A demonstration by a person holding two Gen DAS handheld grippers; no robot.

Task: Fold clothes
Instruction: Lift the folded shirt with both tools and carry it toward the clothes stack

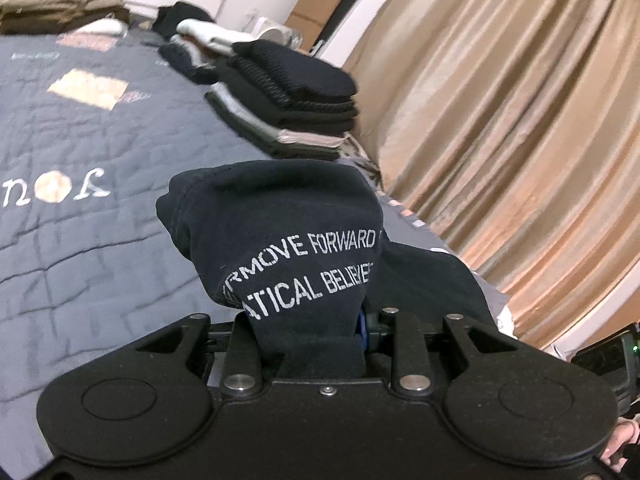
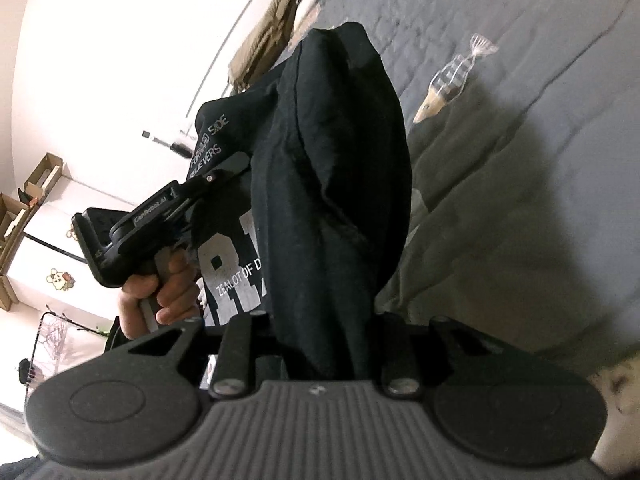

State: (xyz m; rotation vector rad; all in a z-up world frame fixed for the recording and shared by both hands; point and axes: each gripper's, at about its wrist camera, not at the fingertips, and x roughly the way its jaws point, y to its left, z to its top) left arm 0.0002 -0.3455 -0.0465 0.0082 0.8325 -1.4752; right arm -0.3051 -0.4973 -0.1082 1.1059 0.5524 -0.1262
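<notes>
Black printed T-shirt (image 1: 280,248) clamped in left gripper (image 1: 308,332), jaws closed on bunched cloth; same shirt pinched in right gripper (image 2: 324,344), jaws shut on dark fold. Garment held clear of grey quilt (image 1: 80,240), draped between both tools. Step judged: shirt lifted for spreading, fold not yet made. Next move calls for cloth drawn taut, laid flat on quilt. Folded stack (image 1: 304,96) seen farther right. Tan curtain (image 1: 520,100) at far right.
</notes>
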